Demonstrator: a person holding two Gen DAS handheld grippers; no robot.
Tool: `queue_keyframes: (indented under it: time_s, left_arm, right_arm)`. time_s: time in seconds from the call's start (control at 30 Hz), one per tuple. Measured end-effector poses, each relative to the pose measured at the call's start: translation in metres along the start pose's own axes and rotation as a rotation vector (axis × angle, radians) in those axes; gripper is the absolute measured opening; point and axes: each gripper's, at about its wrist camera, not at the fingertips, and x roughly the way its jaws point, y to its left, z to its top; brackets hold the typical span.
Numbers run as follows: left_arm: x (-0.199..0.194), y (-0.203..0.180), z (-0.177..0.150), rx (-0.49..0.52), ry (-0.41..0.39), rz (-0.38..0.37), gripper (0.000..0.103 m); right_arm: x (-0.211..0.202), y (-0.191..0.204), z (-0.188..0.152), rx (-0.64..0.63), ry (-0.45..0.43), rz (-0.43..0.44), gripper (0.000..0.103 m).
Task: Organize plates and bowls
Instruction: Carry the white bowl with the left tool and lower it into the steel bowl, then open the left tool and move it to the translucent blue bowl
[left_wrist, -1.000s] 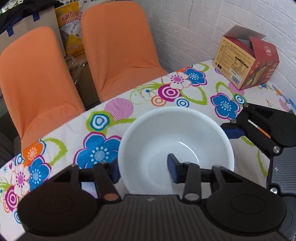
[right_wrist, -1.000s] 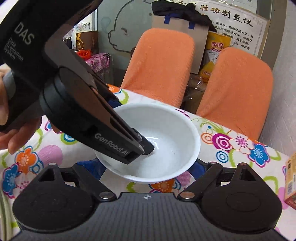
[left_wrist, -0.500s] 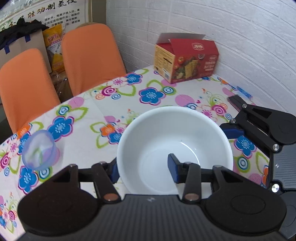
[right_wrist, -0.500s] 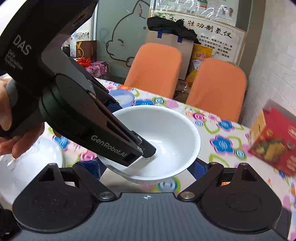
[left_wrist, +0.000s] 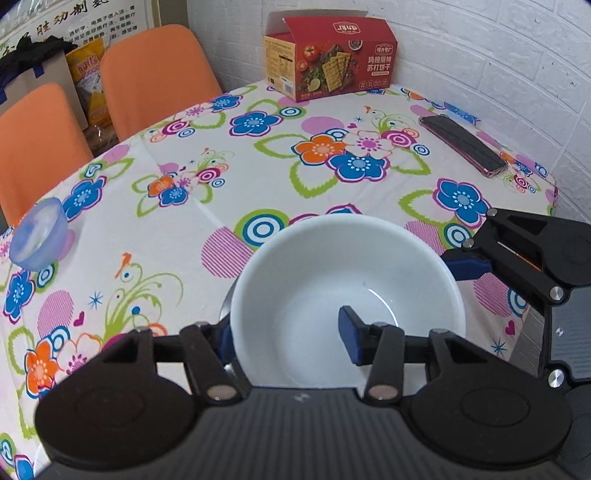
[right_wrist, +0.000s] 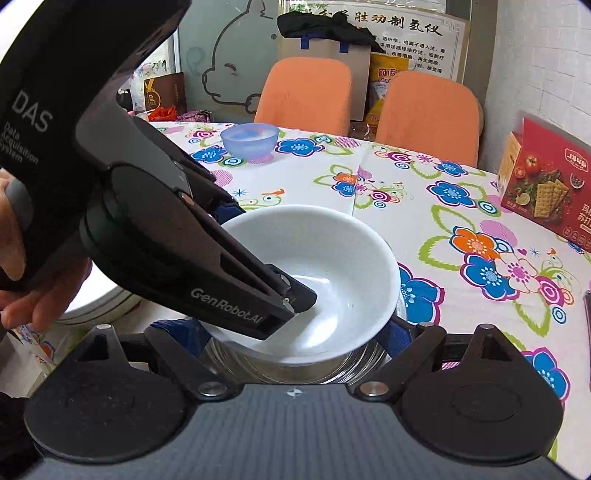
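**White bowl held at the table edge, both grippers on it**

- White bowl (left_wrist: 347, 280): sitting over the near edge of the table (left_wrist: 258, 177), directly above a clear glass bowl (right_wrist: 295, 363) whose rim is showing beneath it. Whether the two are touching cannot be told.
- Left gripper (left_wrist: 286, 334): pinching the white bowl's wall, one blue finger (left_wrist: 349, 334) lying inside the bowl and the other pressing outside the rim.
- Right gripper (right_wrist: 293, 332): standing wide, its blue fingers lying at either side of the bowls low down; whether they are pressing on anything cannot be told.
- Hand (right_wrist: 22, 288): gripping the left gripper's handle at the left edge of the right wrist view.
- Blue bowl (right_wrist: 249, 140): standing alone at the far side, well apart from the white bowl.
- White plate (right_wrist: 96, 295): lying partly hidden behind the left gripper.
- Red cracker box (left_wrist: 330, 61): standing by the brick wall.
- Dark phone (left_wrist: 461, 146): lying flat near the wall.
- Two orange chairs (right_wrist: 304, 90): standing behind the table.
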Motion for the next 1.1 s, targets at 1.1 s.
queue_keyframes:
  time_s: [1.1]
  left_arm:
    - [-0.002,0.017,0.007,-0.048,0.000,-0.027,0.086]
  right_arm:
    - [-0.006,-0.002,-0.018,-0.003,-0.046,-0.046,0.080]
